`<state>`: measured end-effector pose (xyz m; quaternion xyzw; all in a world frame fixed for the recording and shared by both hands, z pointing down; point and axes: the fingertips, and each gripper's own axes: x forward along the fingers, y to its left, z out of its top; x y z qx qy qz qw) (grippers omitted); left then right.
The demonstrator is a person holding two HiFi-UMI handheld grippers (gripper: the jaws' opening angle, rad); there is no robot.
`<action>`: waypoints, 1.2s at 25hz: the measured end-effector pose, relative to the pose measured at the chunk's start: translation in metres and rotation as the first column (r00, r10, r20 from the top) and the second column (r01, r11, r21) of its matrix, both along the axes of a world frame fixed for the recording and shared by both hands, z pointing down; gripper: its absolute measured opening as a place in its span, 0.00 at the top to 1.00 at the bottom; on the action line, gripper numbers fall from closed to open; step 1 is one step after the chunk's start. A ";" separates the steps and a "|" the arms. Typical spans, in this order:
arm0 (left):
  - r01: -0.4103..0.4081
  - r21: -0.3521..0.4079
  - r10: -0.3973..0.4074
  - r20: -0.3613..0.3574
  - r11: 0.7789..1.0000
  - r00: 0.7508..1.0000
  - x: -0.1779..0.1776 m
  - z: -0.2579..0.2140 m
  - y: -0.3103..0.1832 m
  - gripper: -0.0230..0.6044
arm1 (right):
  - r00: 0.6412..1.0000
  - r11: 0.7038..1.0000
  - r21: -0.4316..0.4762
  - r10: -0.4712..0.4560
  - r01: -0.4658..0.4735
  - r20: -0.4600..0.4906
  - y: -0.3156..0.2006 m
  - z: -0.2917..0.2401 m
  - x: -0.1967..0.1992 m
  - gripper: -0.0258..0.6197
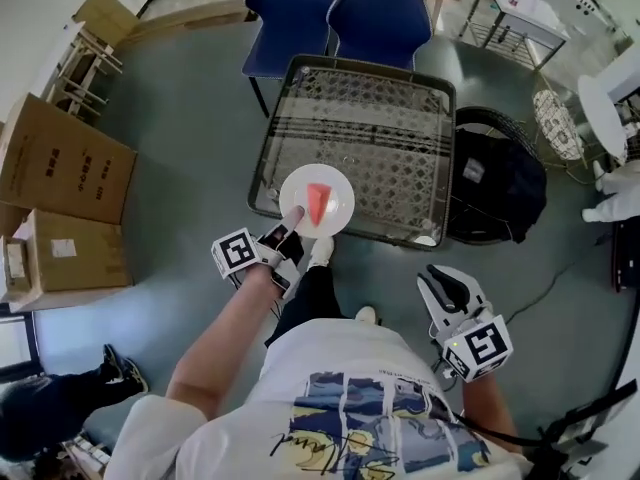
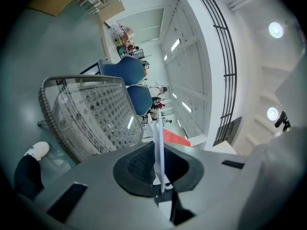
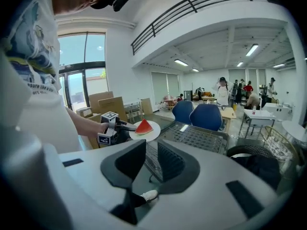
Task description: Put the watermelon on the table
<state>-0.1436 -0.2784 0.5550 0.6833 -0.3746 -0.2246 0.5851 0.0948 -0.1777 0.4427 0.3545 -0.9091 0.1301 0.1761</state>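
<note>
Head view: left tongs point(image 1: 294, 217), clamped on rim of round white plate point(image 1: 340, 190), may tip red watermelon wedge point(image 1: 318, 204) off; right tongs point(image 1: 441, 281) open, empty.

The floor point(image 1: 190, 138) is smooth and grey. Two blue chairs point(image 1: 380, 18) stand side by side at the far edge of a glass-topped table point(image 1: 400, 138). A black bag point(image 1: 495, 183) lies on the floor just beside this table. Brown cardboard boxes point(image 1: 60, 163) are stacked on the other side, well apart from it. The walls are white. Tall windows point(image 3: 81, 56) give bright daylight, a black railing point(image 3: 201, 1) runs along an upper level, and long ceiling lamps point(image 3: 252, 49) are lit.
</note>
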 end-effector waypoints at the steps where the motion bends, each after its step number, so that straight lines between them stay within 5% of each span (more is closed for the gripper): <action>1: -0.011 -0.015 0.012 0.018 1.000 1.000 -0.008 0.012 -0.020 0.92 | 1.000 0.999 -0.013 0.031 -0.031 -0.004 -0.017 0.003 -0.004 0.84; 14: -0.138 -0.142 0.154 0.104 0.980 0.983 -0.059 0.144 -0.235 0.92 | 0.968 0.966 -0.107 0.221 -0.233 -0.118 -0.147 0.013 -0.057 0.84; 30: -0.187 -0.258 0.230 0.148 0.948 0.962 -0.068 0.226 -0.301 0.92 | 0.911 0.899 -0.186 0.361 -0.397 -0.201 -0.156 0.026 -0.054 0.84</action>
